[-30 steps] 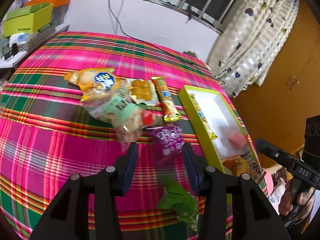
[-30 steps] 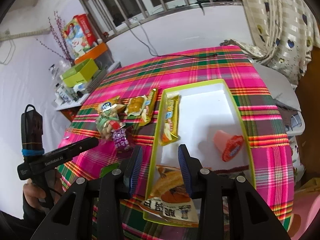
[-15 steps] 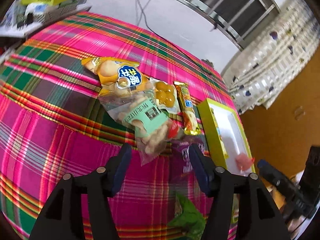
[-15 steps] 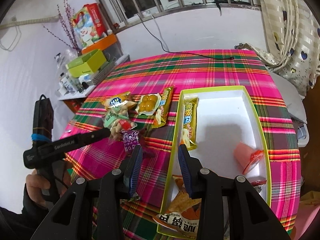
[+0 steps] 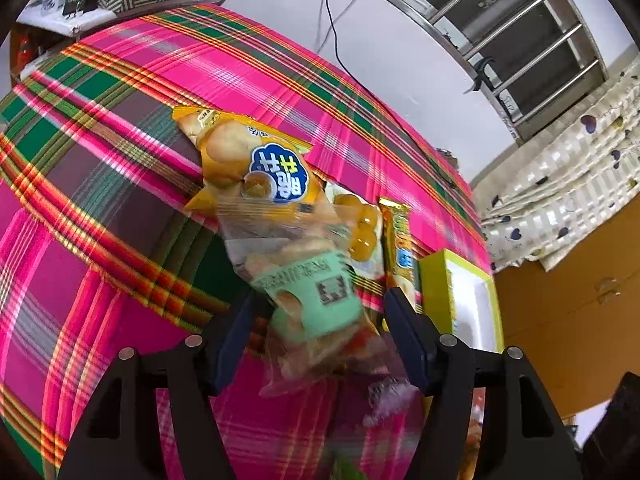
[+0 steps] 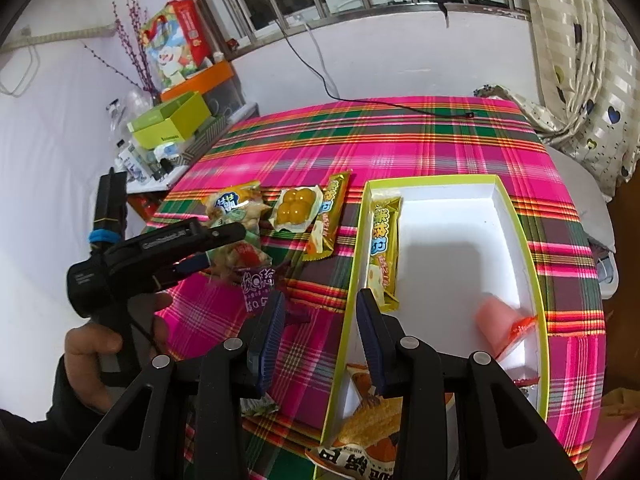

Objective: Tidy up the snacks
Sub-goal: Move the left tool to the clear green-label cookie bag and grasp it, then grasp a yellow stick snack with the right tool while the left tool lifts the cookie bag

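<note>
My left gripper (image 5: 320, 320) is open, its fingers either side of a clear snack bag with a green label (image 5: 308, 292). That bag lies over a yellow chip bag (image 5: 248, 160); beside them are a yolk-ball pack (image 5: 360, 224) and a gold bar (image 5: 396, 240). In the right wrist view the left gripper (image 6: 200, 252) sits over the same bag (image 6: 236, 256). My right gripper (image 6: 320, 340) is open and empty above the near left wall of the green-rimmed white box (image 6: 516, 216). The box holds a gold bar (image 6: 384, 248), a pink jelly cup (image 6: 496, 320) and an orange bag (image 6: 360, 440).
A purple packet (image 6: 260, 288) lies on the plaid tablecloth (image 6: 400, 136) next to the box. A green wrapper (image 6: 260, 404) lies near my right gripper's left finger. A cluttered shelf with a green box (image 6: 172, 120) stands past the table's left edge. A curtain (image 6: 580, 40) hangs at right.
My left gripper has moved forward from above the purple packet until its open fingers straddle the green-label bag. My right gripper has drawn back a little over the box's near left wall.
</note>
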Demonstrator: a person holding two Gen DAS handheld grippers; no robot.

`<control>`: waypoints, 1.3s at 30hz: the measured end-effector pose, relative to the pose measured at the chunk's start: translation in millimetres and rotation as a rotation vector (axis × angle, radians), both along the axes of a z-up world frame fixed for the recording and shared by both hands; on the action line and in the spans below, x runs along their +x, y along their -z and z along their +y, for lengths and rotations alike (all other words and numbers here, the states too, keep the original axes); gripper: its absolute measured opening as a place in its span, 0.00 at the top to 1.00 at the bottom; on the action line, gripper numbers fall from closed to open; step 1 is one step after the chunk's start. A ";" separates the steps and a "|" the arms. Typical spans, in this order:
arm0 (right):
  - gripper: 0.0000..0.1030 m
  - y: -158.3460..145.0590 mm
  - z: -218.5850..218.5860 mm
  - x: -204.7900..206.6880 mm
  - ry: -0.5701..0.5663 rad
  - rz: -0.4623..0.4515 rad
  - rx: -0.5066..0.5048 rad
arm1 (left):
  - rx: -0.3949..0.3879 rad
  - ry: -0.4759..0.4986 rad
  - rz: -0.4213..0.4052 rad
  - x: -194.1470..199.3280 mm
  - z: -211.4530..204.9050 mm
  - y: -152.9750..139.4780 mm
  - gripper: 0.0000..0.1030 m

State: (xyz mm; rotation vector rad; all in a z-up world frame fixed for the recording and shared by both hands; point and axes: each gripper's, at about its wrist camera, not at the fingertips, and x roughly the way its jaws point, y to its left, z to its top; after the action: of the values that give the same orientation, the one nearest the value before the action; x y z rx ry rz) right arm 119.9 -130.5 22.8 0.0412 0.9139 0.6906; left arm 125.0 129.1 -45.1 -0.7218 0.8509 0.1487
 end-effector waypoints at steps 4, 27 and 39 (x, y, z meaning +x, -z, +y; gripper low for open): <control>0.66 -0.8 4.7 2.5 -0.007 -0.002 -0.005 | 0.017 -0.015 0.025 5.6 4.1 7.3 0.36; 0.66 -6.7 62.7 36.1 -0.053 -0.028 -0.095 | 0.135 0.087 -0.051 -34.4 13.3 -15.6 0.56; 0.69 18.2 103.3 80.2 -0.044 0.027 -0.177 | 0.133 0.080 -0.087 -52.4 29.4 -24.2 0.56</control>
State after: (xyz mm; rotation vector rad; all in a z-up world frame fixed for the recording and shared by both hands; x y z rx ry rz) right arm 200.1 -27.3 4.6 -0.1276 1.0015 0.6486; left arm 72.6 158.5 -21.0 -0.5653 0.7780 0.1003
